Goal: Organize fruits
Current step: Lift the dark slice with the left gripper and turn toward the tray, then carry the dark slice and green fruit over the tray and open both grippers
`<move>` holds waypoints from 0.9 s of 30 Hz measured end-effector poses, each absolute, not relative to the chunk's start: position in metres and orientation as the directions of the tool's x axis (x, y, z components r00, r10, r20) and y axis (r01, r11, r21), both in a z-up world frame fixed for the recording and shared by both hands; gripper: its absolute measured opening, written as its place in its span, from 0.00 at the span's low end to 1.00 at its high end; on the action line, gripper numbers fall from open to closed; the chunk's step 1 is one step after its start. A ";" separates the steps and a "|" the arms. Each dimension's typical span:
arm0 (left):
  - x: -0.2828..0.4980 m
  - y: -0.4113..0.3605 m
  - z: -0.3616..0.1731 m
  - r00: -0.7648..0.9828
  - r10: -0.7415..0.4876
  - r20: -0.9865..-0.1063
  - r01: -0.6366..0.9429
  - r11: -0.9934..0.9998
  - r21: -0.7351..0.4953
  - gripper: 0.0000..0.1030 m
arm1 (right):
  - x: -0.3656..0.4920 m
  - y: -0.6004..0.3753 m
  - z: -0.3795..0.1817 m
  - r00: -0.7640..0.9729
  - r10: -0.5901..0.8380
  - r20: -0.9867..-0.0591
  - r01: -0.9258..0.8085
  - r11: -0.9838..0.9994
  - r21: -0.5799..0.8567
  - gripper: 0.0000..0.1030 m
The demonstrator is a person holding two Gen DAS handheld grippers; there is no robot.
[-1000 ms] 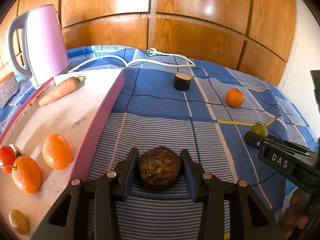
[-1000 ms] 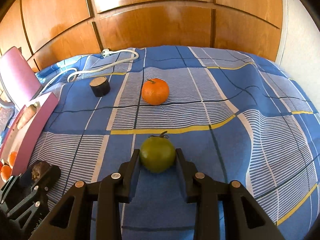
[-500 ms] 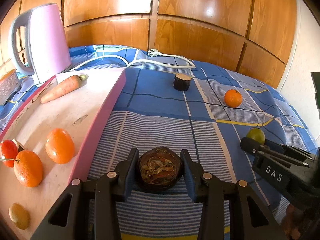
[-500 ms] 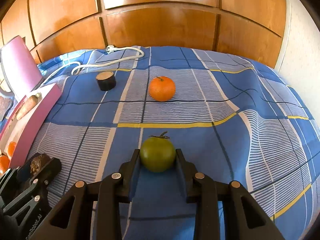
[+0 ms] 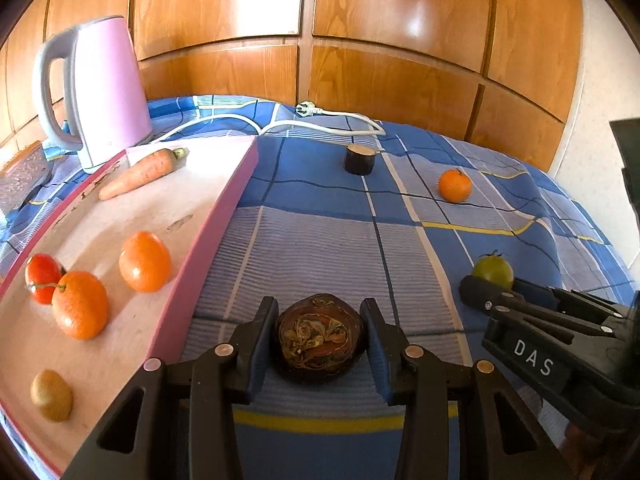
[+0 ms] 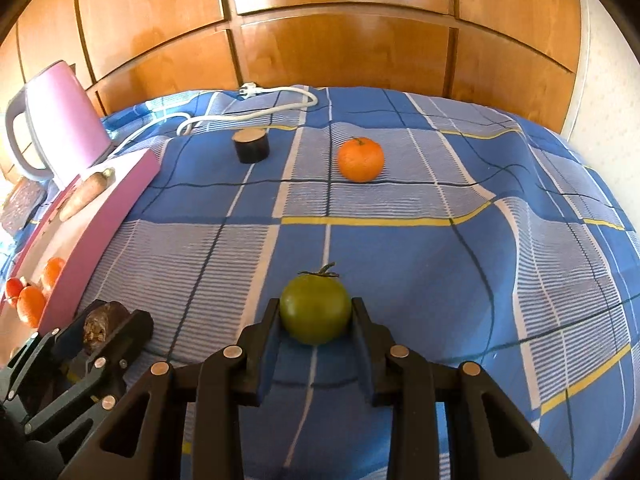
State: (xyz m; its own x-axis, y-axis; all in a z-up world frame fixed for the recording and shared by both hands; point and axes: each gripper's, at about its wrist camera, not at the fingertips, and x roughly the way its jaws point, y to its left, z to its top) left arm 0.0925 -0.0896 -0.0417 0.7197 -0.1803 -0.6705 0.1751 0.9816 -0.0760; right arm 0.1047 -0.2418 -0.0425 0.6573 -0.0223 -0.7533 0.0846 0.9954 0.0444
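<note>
The left tongs (image 5: 320, 334) grip a dark fruit (image 5: 320, 338) beside the pink tray (image 5: 208, 240). The right tongs (image 6: 315, 322) clasp a green tomato (image 6: 315, 308) over the blue bedspread (image 6: 440, 272).

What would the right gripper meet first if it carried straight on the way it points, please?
Holding the green tomato, the right gripper has free blue cloth ahead, then probably the orange, slightly right of its line, though depth is unclear.

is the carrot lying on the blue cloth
No, the carrot lies on the pink tray, near its far end beside the kettle, not on the blue checked cloth.
</note>
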 end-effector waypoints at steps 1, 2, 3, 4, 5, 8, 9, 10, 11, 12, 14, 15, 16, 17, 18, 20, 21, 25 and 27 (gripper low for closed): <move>0.088 -0.089 -0.041 0.722 -0.183 -0.667 0.177 0.981 -0.077 0.41 | 0.103 -0.241 -0.042 0.657 -0.014 -0.754 0.079 0.996 0.051 0.33; 0.085 -0.088 -0.040 0.724 -0.186 -0.664 0.179 0.981 -0.080 0.41 | 0.101 -0.239 -0.042 0.658 -0.006 -0.753 0.073 0.996 0.056 0.32; 0.080 -0.086 -0.038 0.730 -0.191 -0.656 0.182 0.980 -0.082 0.41 | 0.098 -0.237 -0.042 0.660 0.005 -0.751 0.067 0.996 0.065 0.32; 0.077 -0.086 -0.036 0.736 -0.191 -0.649 0.185 0.980 -0.079 0.41 | 0.096 -0.236 -0.042 0.662 0.012 -0.749 0.063 0.995 0.071 0.32; 0.073 -0.085 -0.034 0.741 -0.193 -0.643 0.189 0.979 -0.076 0.41 | 0.093 -0.235 -0.041 0.664 0.020 -0.747 0.058 0.995 0.078 0.32; 0.060 -0.081 -0.026 0.763 -0.195 -0.616 0.197 0.978 -0.066 0.41 | 0.086 -0.231 -0.041 0.670 0.033 -0.741 0.050 0.995 0.090 0.32; 0.055 -0.078 -0.023 0.771 -0.197 -0.605 0.196 0.978 -0.068 0.41 | 0.084 -0.230 -0.041 0.673 0.038 -0.739 0.045 0.995 0.092 0.32; 0.052 -0.076 -0.021 0.776 -0.199 -0.598 0.196 0.978 -0.072 0.41 | 0.081 -0.228 -0.040 0.676 0.038 -0.736 0.042 0.995 0.090 0.32; 0.049 -0.074 -0.019 0.782 -0.199 -0.590 0.193 0.978 -0.074 0.41 | 0.081 -0.227 -0.040 0.679 0.036 -0.734 0.038 0.996 0.084 0.32; 0.045 -0.071 -0.015 0.795 -0.191 -0.576 0.184 0.980 -0.070 0.41 | 0.080 -0.225 -0.040 0.683 0.031 -0.730 0.034 0.997 0.075 0.32; 0.038 -0.066 -0.008 0.814 -0.184 -0.550 0.173 0.982 -0.071 0.41 | 0.077 -0.222 -0.039 0.691 0.026 -0.723 0.030 0.997 0.065 0.32; 0.036 -0.062 -0.004 0.824 -0.182 -0.537 0.167 0.983 -0.077 0.41 | 0.076 -0.221 -0.038 0.697 0.026 -0.717 0.026 0.998 0.062 0.32; 0.033 -0.059 0.000 0.833 -0.176 -0.525 0.158 0.984 -0.079 0.41 | 0.075 -0.220 -0.037 0.700 0.025 -0.714 0.023 0.998 0.058 0.32; 0.031 -0.055 0.003 0.841 -0.168 -0.515 0.147 0.986 -0.081 0.41 | 0.074 -0.219 -0.037 0.704 0.021 -0.710 0.019 0.999 0.049 0.32; 0.030 -0.051 0.007 0.850 -0.156 -0.503 0.131 0.988 -0.085 0.41 | 0.073 -0.217 -0.036 0.709 0.018 -0.705 0.013 0.999 0.039 0.32; 0.028 -0.040 0.014 0.868 -0.129 -0.480 0.094 0.991 -0.096 0.41 | 0.072 -0.214 -0.035 0.717 0.019 -0.697 0.003 1.000 0.030 0.32; 0.030 -0.033 0.018 0.875 -0.109 -0.471 0.067 0.992 -0.106 0.41 | 0.071 -0.213 -0.034 0.722 0.020 -0.692 -0.003 1.000 0.025 0.32; 0.040 -0.015 0.024 0.878 -0.059 -0.475 -0.002 0.992 -0.127 0.41 | 0.069 -0.203 -0.032 0.735 0.032 -0.677 -0.039 0.999 0.004 0.32; 0.046 -0.008 0.025 0.876 -0.037 -0.482 -0.026 0.992 -0.125 0.41 | 0.069 -0.199 -0.031 0.746 0.047 -0.664 -0.063 0.998 0.000 0.32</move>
State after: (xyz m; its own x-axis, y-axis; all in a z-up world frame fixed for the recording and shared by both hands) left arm 0.0459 -0.0082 0.0245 0.8755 -0.0372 -0.4818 -0.0264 0.9919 -0.1246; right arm 0.0685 -0.1985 -0.0306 0.7465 0.0469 -0.6638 -0.0630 0.9980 -0.0003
